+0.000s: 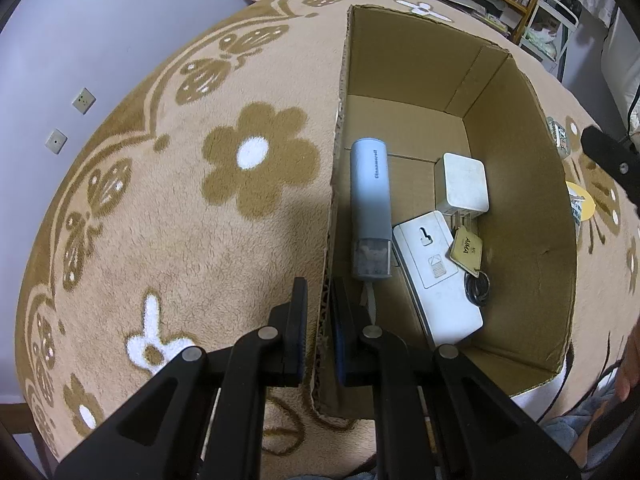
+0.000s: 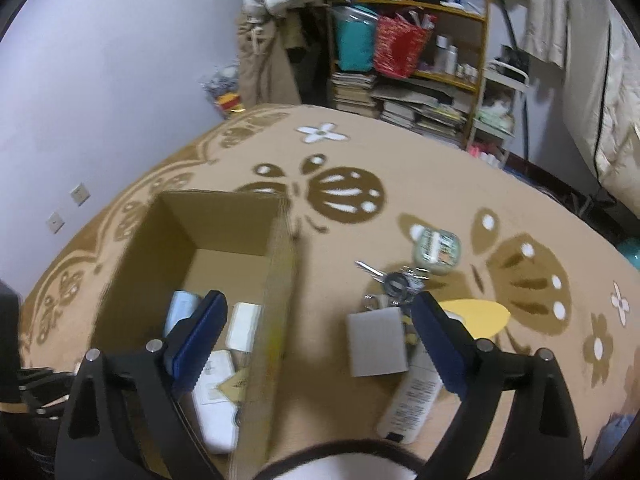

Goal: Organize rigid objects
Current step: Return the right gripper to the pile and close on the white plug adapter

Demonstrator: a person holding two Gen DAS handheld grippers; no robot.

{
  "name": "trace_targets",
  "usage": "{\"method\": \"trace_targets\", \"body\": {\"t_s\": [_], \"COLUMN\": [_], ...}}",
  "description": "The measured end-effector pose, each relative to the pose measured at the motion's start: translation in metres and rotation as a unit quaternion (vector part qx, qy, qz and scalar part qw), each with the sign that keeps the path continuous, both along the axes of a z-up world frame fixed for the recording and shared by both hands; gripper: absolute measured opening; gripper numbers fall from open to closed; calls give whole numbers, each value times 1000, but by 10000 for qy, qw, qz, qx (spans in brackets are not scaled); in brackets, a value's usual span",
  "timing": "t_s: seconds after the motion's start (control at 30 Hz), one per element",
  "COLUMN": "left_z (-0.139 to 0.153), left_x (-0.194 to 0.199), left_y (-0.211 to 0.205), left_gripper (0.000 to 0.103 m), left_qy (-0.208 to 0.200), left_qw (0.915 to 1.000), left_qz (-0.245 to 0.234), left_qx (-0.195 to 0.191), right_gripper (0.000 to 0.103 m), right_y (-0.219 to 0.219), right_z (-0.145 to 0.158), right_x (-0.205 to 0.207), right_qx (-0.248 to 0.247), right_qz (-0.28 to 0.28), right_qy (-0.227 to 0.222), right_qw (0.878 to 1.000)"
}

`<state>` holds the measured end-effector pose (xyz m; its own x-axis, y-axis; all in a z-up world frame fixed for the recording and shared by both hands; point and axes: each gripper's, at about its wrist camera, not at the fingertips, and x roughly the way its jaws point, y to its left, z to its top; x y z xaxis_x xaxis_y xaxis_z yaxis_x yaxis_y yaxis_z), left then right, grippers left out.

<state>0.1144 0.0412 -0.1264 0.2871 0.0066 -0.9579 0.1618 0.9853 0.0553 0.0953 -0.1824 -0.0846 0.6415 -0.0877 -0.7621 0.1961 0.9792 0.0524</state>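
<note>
An open cardboard box (image 1: pixel 520 184) sits on a tan flower-patterned blanket. My left gripper (image 1: pixel 320 320) is shut on the box's left wall (image 1: pixel 334 216). Inside lie a grey-white cylinder (image 1: pixel 370 208), a white charger cube (image 1: pixel 464 184), a flat white device (image 1: pixel 432 276) and a tan key tag (image 1: pixel 466 248). My right gripper (image 2: pixel 316 340) is open and empty above the box's right wall (image 2: pixel 276 300). Right of the box (image 2: pixel 224 224) lie a grey square block (image 2: pixel 376 340), a white tube (image 2: pixel 412 396), a bunch of keys (image 2: pixel 396 280), a yellow card (image 2: pixel 476 316) and a small green-white case (image 2: pixel 436 248).
A cluttered wooden shelf (image 2: pixel 424 60) with books and bags stands behind the blanket. A purple wall (image 2: pixel 100 80) with sockets is at the left. White bedding (image 2: pixel 592 80) hangs at the right. The right gripper's black body (image 1: pixel 608 156) shows at the left wrist view's right edge.
</note>
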Motion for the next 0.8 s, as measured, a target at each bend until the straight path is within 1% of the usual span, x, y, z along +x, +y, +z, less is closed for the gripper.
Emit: {"method": "trace_targets", "body": {"t_s": [0.1,0.2,0.47,0.6,0.67,0.7,0.77,0.8], "left_z": [0,0,-1,-1,-1,-1,-1,-1], "left_x": [1,1,0,-1,-1,-1,-1,0], "left_y": [1,1,0,0,0,0,-1,-1], "left_gripper": [11,11,12,12,12,12,12,12], "left_qy": [3,2,-7,-14,-12,-11,-11,-9], "left_qw": [10000,10000,10000,10000,10000,10000,10000,10000], "left_qz": [15,8,-11,-28,-23,-25,-34,-33], "left_qx": [-13,-10,31,56,51,52,60,58], "right_gripper": [98,98,98,97,87,84,73,70], "right_y": [-15,-26,-44,-46,-44,-42,-40,-39], "right_z": [-10,-19,-42,-63,-71,-75,-83,-87], "right_x": [2,6,13,17,19,20,23,24], "right_qx": [-69,130,159,171,148,134,120,115], "right_qz": [-151,-97,-175,-149,-60,-16,68,89], "right_qy": [53,187,380,537,594,648,746,816], "right_qw": [9998,9997,9990,9983,9981,9978,9971,9966]}}
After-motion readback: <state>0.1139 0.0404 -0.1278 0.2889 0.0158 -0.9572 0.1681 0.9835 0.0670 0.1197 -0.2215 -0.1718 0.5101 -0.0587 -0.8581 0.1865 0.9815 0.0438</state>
